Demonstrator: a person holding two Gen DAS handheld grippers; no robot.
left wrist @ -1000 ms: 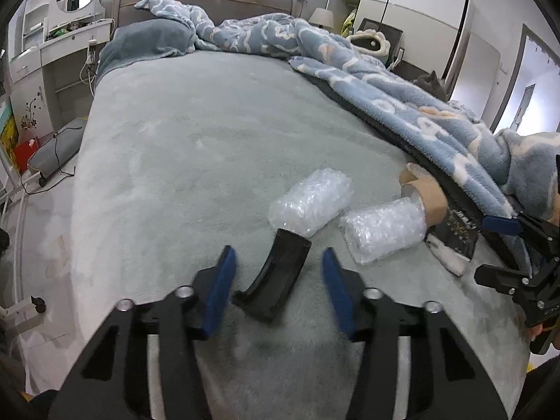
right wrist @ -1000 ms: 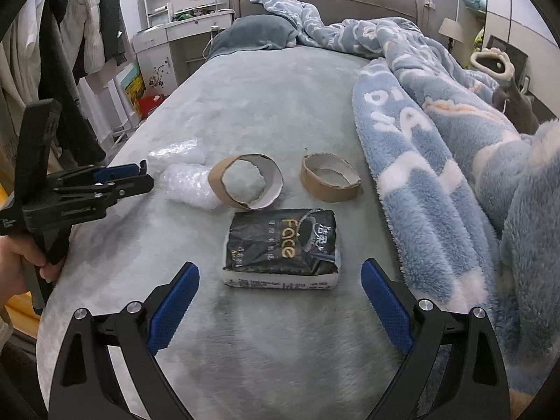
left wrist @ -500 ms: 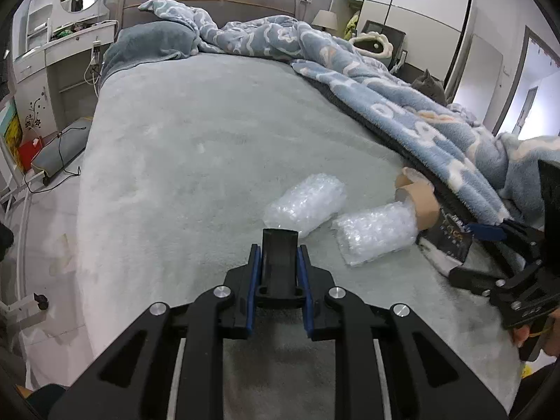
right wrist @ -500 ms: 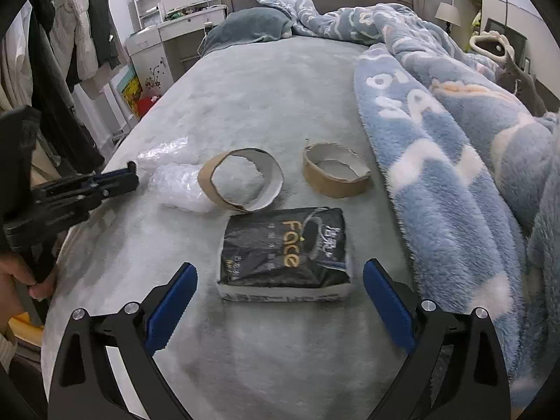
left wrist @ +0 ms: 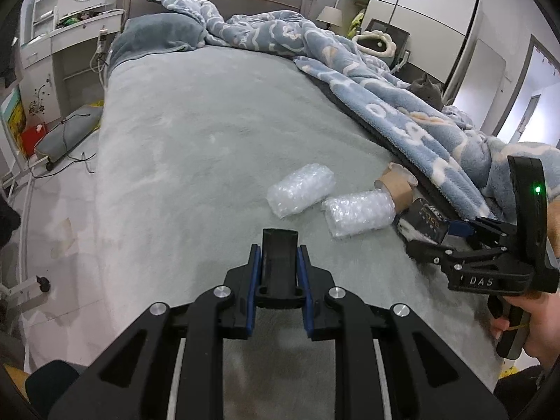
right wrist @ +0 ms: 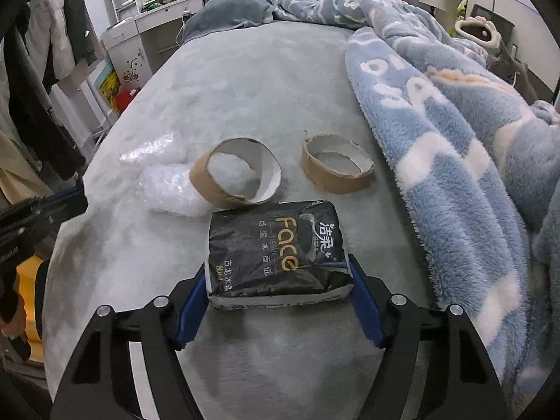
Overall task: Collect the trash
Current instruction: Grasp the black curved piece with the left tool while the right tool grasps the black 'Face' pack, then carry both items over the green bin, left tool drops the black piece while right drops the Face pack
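Left gripper (left wrist: 279, 262) is clamped on a black plastic piece (left wrist: 280, 245), right gripper (right wrist: 278, 294) pinches the tissue pack (right wrist: 276, 248); bubble wrap (left wrist: 301, 194) and cardboard rings (right wrist: 236, 178) ahead remain uncollected.

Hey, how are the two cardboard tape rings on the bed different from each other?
The left ring is tilted up on its edge, leaning against the bubble wrap; the right ring lies flat and touches nothing. The left ring looks rounder, the right ring more squashed. Both are brown outside, white inside, empty, just beyond the black tissue pack.
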